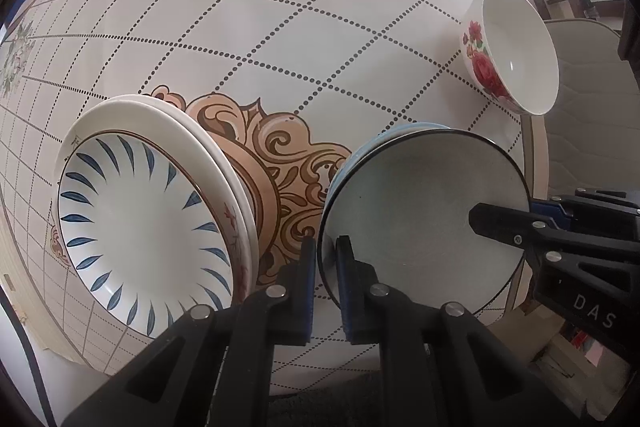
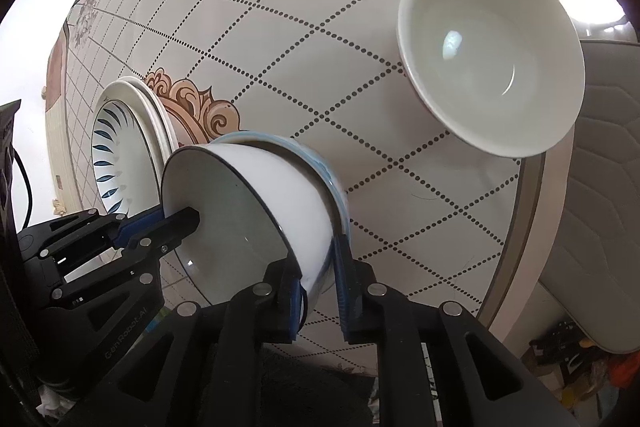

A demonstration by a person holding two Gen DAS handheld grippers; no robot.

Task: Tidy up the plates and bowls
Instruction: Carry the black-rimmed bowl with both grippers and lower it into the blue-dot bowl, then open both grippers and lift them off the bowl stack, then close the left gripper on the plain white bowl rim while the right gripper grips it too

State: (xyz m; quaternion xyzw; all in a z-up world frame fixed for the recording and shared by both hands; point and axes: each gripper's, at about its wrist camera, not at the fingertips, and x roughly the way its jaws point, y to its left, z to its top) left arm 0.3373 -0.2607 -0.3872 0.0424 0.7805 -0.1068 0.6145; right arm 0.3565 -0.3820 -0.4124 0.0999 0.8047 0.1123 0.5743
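Note:
A white bowl with a dark rim (image 1: 424,219) (image 2: 224,219) sits nested in a pale blue bowl (image 1: 400,131) (image 2: 320,163) on the round table. My left gripper (image 1: 326,267) straddles its rim on one side, one pad inside and one outside, closed on the wall. On the opposite side my right gripper (image 2: 320,279) has the wall between its blue pads, which touch it on both sides. Each gripper shows in the other's view, reaching over the rim (image 2: 188,223) (image 1: 492,223).
A stack of plates (image 1: 140,219) (image 2: 116,147), the top one with blue leaf strokes, stands just beside the bowls. A white bowl with red roses (image 1: 516,55) (image 2: 492,59) sits near the table's edge (image 2: 532,187). A grey padded chair (image 2: 600,187) stands beyond that edge.

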